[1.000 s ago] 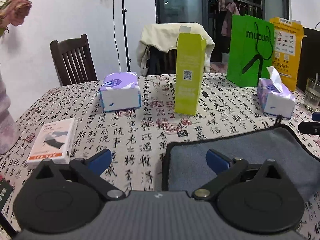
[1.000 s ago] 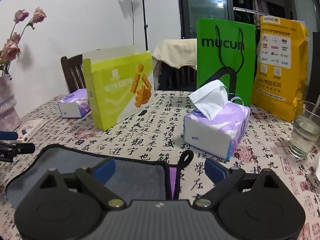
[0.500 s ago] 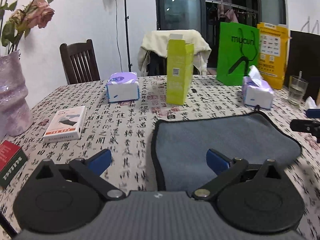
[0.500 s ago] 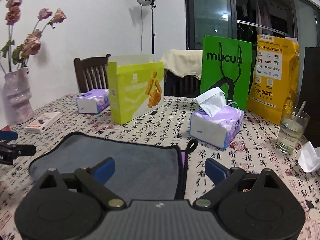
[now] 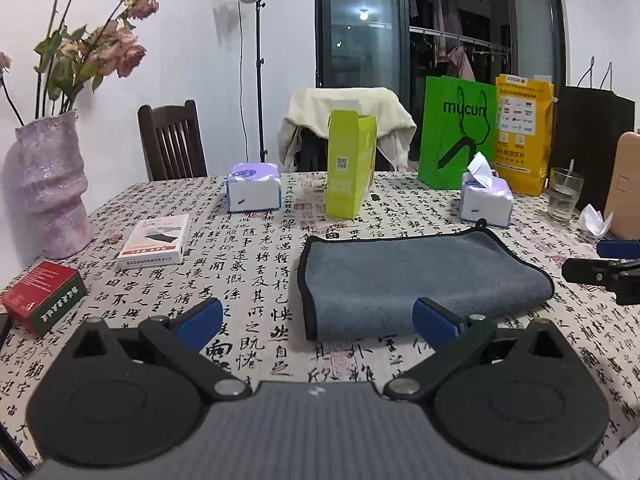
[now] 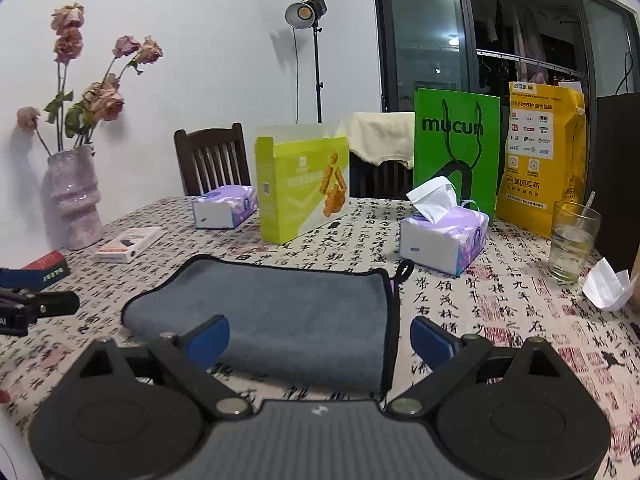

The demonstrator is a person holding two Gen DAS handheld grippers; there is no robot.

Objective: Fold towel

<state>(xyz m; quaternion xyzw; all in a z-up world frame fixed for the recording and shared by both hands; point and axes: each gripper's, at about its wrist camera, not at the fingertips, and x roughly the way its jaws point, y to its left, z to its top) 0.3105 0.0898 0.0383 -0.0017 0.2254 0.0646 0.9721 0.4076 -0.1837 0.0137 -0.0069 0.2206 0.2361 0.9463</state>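
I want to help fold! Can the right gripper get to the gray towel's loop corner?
Probably yes. The right gripper is open, and the gray towel with black trim lies just ahead; nothing sits between it and the black hanging loop.

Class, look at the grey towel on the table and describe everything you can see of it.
The towel is grey, soft and fleecy-looking, edged with black trim and with a small black hanging loop at one corner. It lies flat on the patterned tablecloth, folded into a doubled rectangle with a rounded fold along one side. Neither gripper touches it: the left gripper and the right gripper both hang above it with jaws open.
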